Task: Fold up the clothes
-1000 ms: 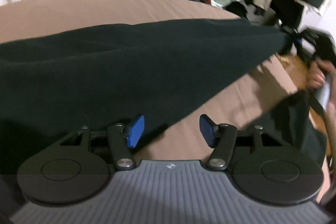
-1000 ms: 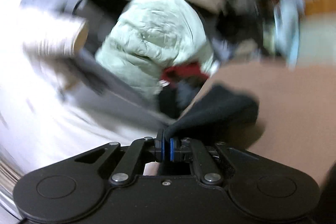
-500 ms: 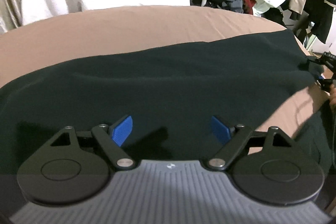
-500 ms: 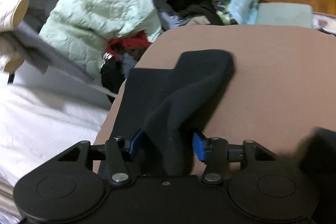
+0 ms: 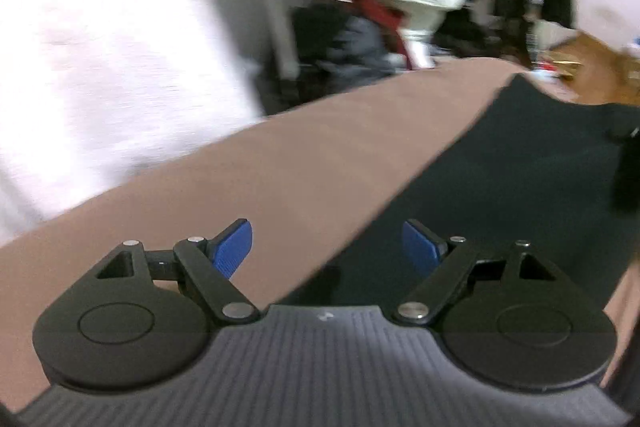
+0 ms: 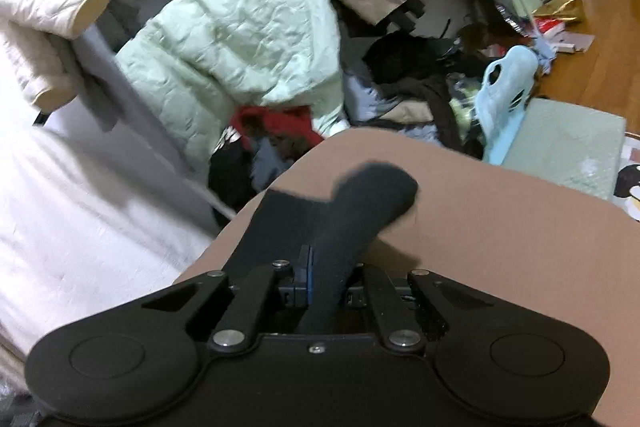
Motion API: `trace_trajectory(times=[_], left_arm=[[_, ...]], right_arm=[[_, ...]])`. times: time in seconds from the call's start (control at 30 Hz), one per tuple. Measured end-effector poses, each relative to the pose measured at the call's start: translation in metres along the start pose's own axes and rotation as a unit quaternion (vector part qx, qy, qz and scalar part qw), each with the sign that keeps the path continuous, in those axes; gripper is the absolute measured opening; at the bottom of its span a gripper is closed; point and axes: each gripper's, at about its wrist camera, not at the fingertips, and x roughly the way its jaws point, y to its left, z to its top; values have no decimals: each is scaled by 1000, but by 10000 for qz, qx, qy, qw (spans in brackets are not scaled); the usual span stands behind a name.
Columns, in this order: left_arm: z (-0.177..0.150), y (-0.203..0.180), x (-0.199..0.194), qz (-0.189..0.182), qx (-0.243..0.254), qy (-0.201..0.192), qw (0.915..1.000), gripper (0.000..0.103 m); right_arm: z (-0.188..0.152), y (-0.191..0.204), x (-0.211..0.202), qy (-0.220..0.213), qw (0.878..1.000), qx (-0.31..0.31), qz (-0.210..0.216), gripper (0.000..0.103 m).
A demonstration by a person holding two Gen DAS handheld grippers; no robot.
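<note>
A black garment (image 5: 520, 187) lies spread on the brown bed sheet (image 5: 280, 179), filling the right side of the left wrist view. My left gripper (image 5: 328, 247) is open and empty, low over the garment's left edge. In the right wrist view a raised fold of the same black garment (image 6: 360, 203) runs up between the fingers. My right gripper (image 6: 326, 275) is shut on that fold near the bed's corner. The right finger's pad is hidden by the cloth.
A pale green quilted jacket (image 6: 240, 39), red and dark clothes (image 6: 276, 123) and other clutter are piled beyond the bed's corner. A white cover (image 6: 80, 195) lies to the left. Wooden floor (image 6: 580, 39) shows at the right.
My right gripper was open around the fold half a second ago and has shut on it. My left gripper has swung left, so the garment now sits to its right.
</note>
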Motion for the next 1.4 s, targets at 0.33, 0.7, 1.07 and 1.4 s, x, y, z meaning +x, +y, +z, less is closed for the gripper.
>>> trace_trajectory(times=[0.33, 0.7, 1.07, 1.4], left_arm=[[38, -61, 99, -946, 100, 633, 9935, 84], [38, -98, 107, -599, 188, 892, 9940, 9], [83, -91, 82, 284, -315, 701, 9966, 47], [-48, -45, -93, 513, -71, 859, 9950, 89]], right_arm=[[-2, -3, 6, 270, 9964, -807, -58, 7], [-11, 1, 11, -121, 9936, -1108, -181, 7], [6, 35, 7, -1359, 9710, -1279, -1492, 37], [27, 11, -26, 133, 9943, 75, -1057, 41]])
